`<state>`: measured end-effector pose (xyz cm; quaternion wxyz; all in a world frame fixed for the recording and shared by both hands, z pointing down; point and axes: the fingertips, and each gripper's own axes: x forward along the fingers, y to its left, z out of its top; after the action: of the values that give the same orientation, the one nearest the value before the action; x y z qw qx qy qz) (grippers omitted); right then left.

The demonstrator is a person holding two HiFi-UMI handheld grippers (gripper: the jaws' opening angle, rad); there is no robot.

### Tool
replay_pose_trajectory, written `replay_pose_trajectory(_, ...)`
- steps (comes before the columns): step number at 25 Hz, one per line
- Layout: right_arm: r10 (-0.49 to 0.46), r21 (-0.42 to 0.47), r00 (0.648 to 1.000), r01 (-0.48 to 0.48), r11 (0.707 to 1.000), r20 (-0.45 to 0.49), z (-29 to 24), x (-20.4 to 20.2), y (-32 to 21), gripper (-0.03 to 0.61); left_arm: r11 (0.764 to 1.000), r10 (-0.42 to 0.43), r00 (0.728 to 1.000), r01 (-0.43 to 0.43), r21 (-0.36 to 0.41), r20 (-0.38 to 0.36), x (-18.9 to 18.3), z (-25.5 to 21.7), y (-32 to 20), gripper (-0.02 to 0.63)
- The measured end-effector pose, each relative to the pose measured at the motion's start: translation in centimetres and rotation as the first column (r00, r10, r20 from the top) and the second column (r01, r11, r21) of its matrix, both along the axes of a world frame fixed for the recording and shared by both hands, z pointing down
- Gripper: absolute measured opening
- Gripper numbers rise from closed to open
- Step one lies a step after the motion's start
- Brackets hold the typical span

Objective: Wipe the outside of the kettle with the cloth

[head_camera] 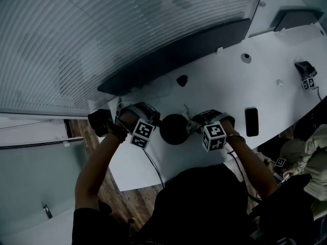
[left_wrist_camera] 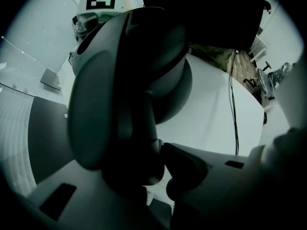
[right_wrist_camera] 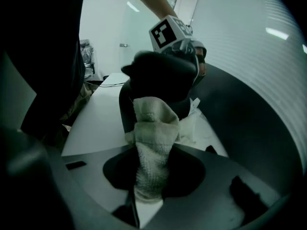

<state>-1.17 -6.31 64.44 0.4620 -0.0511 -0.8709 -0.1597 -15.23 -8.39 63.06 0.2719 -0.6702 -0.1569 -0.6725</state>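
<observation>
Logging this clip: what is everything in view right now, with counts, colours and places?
kettle: one, dark, on the table between the two grippers
cloth: one, off-white, held up against the kettle's side
table: one, white, curved far edge
flat rectangular object: one, black, on the table to the right of the right gripper
marker-tagged device: one, dark, at the table's far right
cable: one, dark, running across the table's near edge
left gripper: one, grey, jaws closed on the kettle, apparently at its handle
right gripper: one, grey, jaws closed on the cloth
</observation>
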Motion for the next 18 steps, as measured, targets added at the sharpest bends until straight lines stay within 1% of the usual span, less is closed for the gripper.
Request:
replay_pose_trajectory(2,-0.003,-0.048,0.999,0.002,0.999,-0.037,2.8,0.1,0.6,0.104,1.000,0.025,1.000,-0.025,0.017,0.004,0.4,0.1,-0.3,0.127)
replay_pose_trajectory(5,-0.002,-0.129,0.995,-0.011,0.992,-0.096,6.9,0.3,2.0,0.104,0.994,0.098,0.995,-0.100,0.039,0.030,1.2,0.2,-0.9,0.130)
replay_pose_trajectory(7,0.017,-0.166,0.995,-0.033,0.986,-0.095,8.1,0.2,2.3,0.104,0.989,0.144,0.988,-0.146,0.034,0.047,1.4,0.2,-1.0,0.130)
replay_pose_trajectory(8,0.032,-0.170,0.996,-0.045,0.984,-0.081,8.0,0.3,2.0,0.104,0.987,0.159,0.986,-0.160,0.030,0.046,1.4,0.2,-1.0,0.130)
replay_pose_trajectory(9,0.052,-0.159,0.997,-0.060,0.985,-0.056,7.2,0.5,1.5,0.104,0.985,0.168,0.985,-0.169,0.028,0.040,1.5,0.2,-1.0,0.129)
replay_pose_trajectory(11,0.105,-0.108,0.994,-0.103,0.989,0.017,4.2,1.2,-0.2,0.104,0.984,0.178,0.984,-0.179,0.028,0.022,1.5,0.2,-0.9,0.130)
replay_pose_trajectory(12,0.122,-0.084,0.991,-0.117,0.990,0.054,2.2,1.6,-1.0,0.104,0.983,0.180,0.984,-0.180,0.027,0.015,1.4,0.2,-0.9,0.130)
replay_pose_trajectory(13,0.119,-0.059,0.989,-0.113,0.992,0.090,0.0,1.6,-1.6,0.104,0.983,0.180,0.984,-0.181,0.024,0.011,1.4,0.2,-1.0,0.130)
replay_pose_trajectory(14,0.093,-0.031,0.988,-0.090,0.995,0.122,-2.1,1.3,-1.8,0.104,0.983,0.180,0.984,-0.180,0.021,0.009,1.3,0.1,-1.0,0.130)
replay_pose_trajectory(15,0.047,0.001,0.989,-0.047,0.999,0.141,-4.0,0.7,-1.6,0.104,0.984,0.177,0.984,-0.177,0.020,0.007,1.3,0.1,-1.1,0.130)
replay_pose_trajectory(16,-0.013,0.036,0.990,0.008,0.999,0.141,-5.3,0.0,-1.0,0.104,0.985,0.171,0.985,-0.171,0.021,0.004,1.4,0.1,-1.0,0.130)
replay_pose_trajectory(18,-0.122,0.101,0.988,0.112,0.989,0.097,-6.2,-1.2,0.1,0.104,0.988,0.152,0.988,-0.152,0.037,0.004,1.4,0.2,-1.0,0.130)
